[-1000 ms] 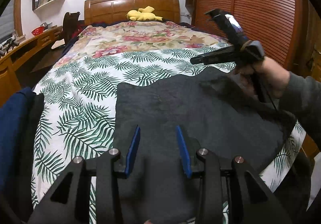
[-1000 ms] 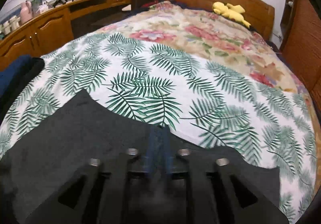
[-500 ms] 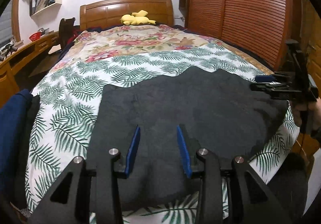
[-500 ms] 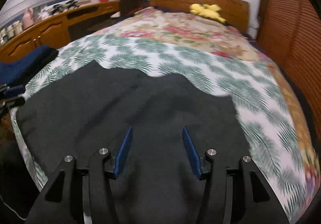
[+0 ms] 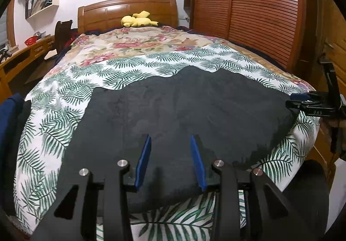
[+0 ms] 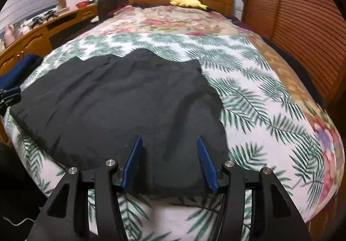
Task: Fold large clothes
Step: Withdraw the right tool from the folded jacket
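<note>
A large dark grey garment [image 5: 183, 115] lies spread flat on the foot of the bed; it also shows in the right wrist view [image 6: 121, 102]. My left gripper [image 5: 170, 139] is open and empty, above the garment's near edge. My right gripper [image 6: 168, 140] is open and empty over the garment's near right part. The right gripper also shows in the left wrist view [image 5: 302, 100] at the garment's far right edge. The left gripper's fingertips [image 6: 9, 95] show at the left edge of the right wrist view.
The bed has a palm-leaf sheet [image 5: 134, 68] and a floral cover [image 5: 138, 44] beyond. A yellow plush toy [image 5: 136, 20] lies at the wooden headboard. Dark blue clothes [image 5: 9, 115] are piled at the left. A desk [image 6: 32, 33] runs left, a slatted wardrobe [image 5: 248, 7] right.
My right gripper opened, let go of the garment and drew back to the bed's near right edge. The garment now lies flat. My left gripper pulled back slightly.
</note>
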A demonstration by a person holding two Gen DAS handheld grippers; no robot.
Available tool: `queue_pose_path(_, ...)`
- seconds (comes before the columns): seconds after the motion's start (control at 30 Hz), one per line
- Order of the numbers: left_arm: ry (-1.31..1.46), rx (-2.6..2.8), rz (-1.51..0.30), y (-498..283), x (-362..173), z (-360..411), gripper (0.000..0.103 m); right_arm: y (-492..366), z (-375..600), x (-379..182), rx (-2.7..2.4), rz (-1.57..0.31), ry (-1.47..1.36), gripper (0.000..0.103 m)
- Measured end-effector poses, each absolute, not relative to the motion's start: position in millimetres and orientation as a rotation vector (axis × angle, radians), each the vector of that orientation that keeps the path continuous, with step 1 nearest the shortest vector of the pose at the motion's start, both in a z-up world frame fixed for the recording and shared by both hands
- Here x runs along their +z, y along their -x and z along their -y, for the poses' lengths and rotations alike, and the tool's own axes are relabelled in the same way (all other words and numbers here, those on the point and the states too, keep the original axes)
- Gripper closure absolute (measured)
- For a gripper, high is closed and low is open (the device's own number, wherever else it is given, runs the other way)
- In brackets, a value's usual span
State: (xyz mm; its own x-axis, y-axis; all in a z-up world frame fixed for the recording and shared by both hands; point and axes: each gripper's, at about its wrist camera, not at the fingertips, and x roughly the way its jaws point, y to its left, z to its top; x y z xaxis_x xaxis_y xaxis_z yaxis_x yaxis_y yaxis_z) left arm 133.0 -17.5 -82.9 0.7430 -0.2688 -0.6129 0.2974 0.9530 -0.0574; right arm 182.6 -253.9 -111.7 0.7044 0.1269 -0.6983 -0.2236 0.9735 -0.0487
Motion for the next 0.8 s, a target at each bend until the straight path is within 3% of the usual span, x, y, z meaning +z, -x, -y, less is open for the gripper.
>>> queue_pose_path(0.8, -0.058, -0.377, -0.63, -105, -74, 26, 0.067, -201, 295, -148, 0.059, -0.867, -0.014, 0.025)
